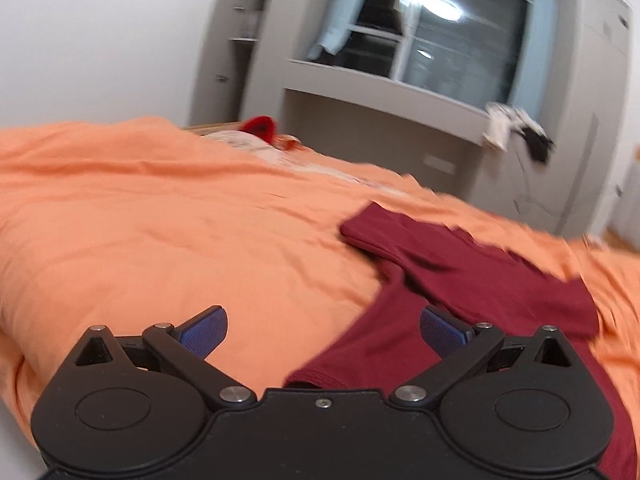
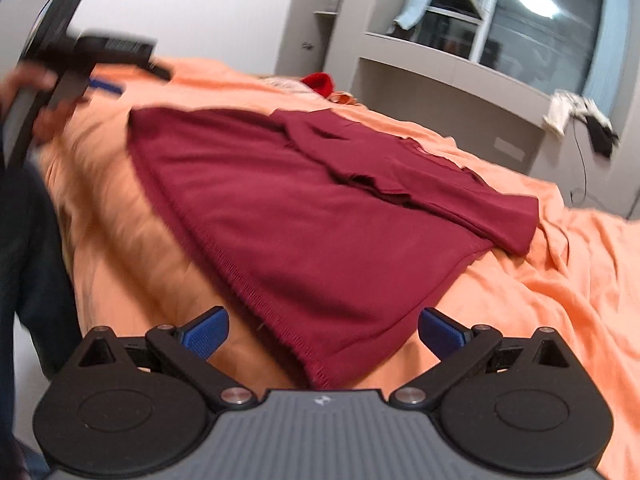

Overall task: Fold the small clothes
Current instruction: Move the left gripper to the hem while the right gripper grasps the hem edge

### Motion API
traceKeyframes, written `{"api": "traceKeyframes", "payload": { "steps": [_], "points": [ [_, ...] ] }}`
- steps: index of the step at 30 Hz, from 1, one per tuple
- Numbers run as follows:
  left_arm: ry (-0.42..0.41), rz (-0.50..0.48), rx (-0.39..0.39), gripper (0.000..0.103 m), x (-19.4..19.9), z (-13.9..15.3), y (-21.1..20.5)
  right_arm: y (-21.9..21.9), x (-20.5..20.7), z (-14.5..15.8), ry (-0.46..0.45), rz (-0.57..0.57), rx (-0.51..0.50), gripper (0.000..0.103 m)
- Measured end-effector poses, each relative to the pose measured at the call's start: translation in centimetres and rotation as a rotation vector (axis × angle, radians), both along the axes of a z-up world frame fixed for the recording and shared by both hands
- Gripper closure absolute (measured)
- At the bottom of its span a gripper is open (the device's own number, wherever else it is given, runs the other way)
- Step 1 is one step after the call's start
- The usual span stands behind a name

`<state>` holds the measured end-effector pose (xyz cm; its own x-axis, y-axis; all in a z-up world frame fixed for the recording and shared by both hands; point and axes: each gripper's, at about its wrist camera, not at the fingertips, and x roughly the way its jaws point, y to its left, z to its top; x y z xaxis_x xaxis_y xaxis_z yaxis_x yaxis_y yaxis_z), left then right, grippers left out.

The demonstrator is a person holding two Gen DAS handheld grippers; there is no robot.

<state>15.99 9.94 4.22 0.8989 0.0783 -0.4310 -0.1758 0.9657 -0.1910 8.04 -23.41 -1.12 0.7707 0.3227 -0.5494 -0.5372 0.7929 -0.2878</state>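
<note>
The left wrist view shows the left tongs [image 1: 323,334] spread wide with nothing between them, low over the orange bed sheet [image 1: 160,232], and only part of the maroon garment [image 1: 472,276], which lies on the bed to their right with a folded sleeve. The right wrist view shows the whole garment [image 2: 304,208] lying flat across the sheet [image 2: 560,280], its hem nearest the spread, empty right tongs [image 2: 323,334], and, blurred at upper left, a hand [image 2: 24,80] holding the other gripper.

1 maroon garment [image 2: 304,216], 1 orange bedsheet [image 2: 560,280], 1 red item [image 2: 318,82] at far end, 2 tongs: left [image 1: 323,330], right [image 2: 323,330].
</note>
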Motion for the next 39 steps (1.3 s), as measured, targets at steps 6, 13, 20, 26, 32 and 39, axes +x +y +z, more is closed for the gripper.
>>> {"api": "traceKeyframes", "payload": {
  "steps": [6,13,20,26,32,39],
  "points": [
    [0.0,-0.061,0.214,0.001,-1.6,1.0,-1.8,3.6,-1.9,-2.7,-0.251,0.034,-0.28,0.0],
    [-0.014,-0.162,0.399,0.001,-4.1,0.6,-3.3,5.3,-3.6,-4.3,-0.411,0.084,-0.427,0.015],
    [-0.005,-0.207,0.449,0.001,-5.4,0.0,-3.7,3.9,-3.5,-3.8,-0.448,-0.017,-0.423,0.044],
    [0.002,-0.228,0.431,0.001,-6.1,-0.5,-3.7,3.5,-3.2,-3.8,-0.389,-0.035,-0.392,0.051],
    [0.026,-0.276,0.461,0.001,-7.2,-2.1,-4.4,4.5,-3.6,-3.9,-0.415,0.024,-0.393,0.088],
    [0.0,-0.337,0.602,0.001,-7.0,-2.8,-7.9,-0.3,-2.5,2.5,-0.292,-0.112,0.056,0.098]
  ]
}}
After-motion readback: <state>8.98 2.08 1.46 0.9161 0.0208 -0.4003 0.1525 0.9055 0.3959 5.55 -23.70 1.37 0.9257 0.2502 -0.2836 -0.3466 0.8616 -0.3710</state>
